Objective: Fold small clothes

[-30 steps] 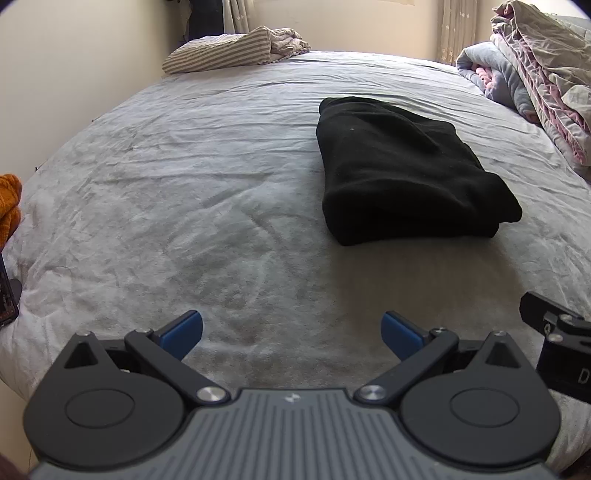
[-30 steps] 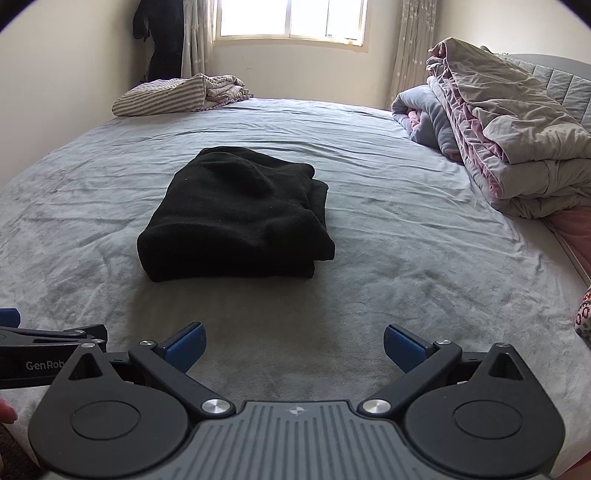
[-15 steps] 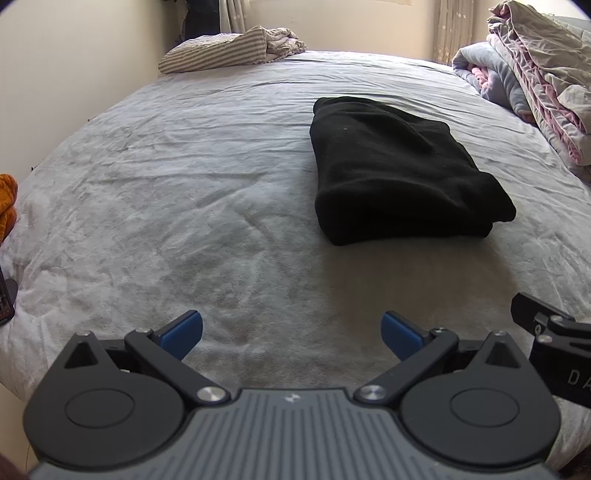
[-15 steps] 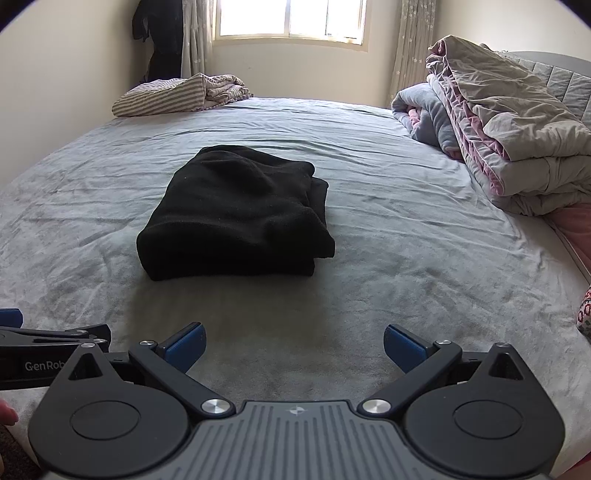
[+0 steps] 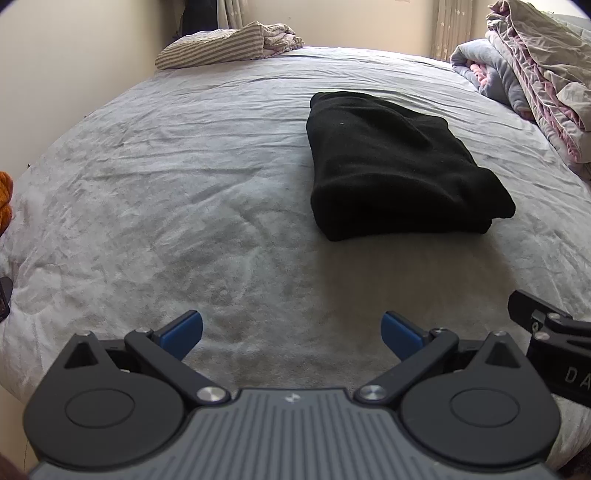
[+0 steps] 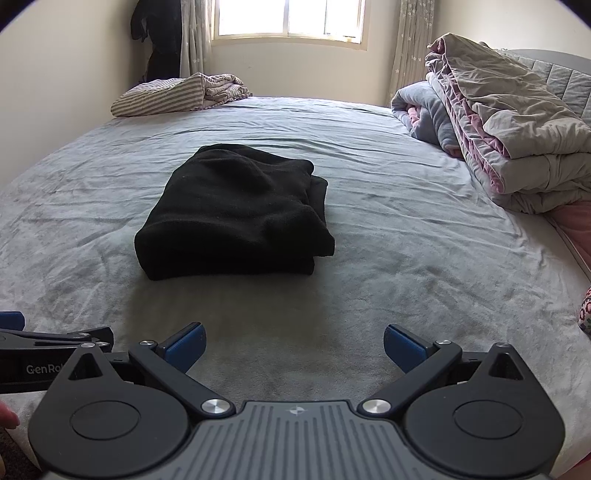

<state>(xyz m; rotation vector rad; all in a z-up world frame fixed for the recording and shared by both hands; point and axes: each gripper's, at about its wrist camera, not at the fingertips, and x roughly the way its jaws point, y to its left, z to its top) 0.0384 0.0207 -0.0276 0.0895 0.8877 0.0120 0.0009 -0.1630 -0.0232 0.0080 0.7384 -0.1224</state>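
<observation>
A black garment (image 5: pixel 399 166) lies folded into a thick rectangle on the grey bed sheet (image 5: pixel 184 184); it also shows in the right wrist view (image 6: pixel 236 214). My left gripper (image 5: pixel 291 332) is open and empty, held over the near part of the bed, well short of the garment. My right gripper (image 6: pixel 293 345) is open and empty too, also near the front edge. Each gripper shows at the edge of the other's view: the right one (image 5: pixel 554 339) and the left one (image 6: pixel 44 350).
A striped folded blanket (image 6: pixel 177 94) lies at the far left corner of the bed. A stack of grey and pink quilts (image 6: pixel 495 122) stands along the right side. An orange cloth (image 5: pixel 5 201) shows past the left edge. A window (image 6: pixel 288 18) is behind.
The left gripper's view has shifted slightly, so the black garment sits a little more to the left and nearer. Both grippers stay open and empty. The garment has not moved.
</observation>
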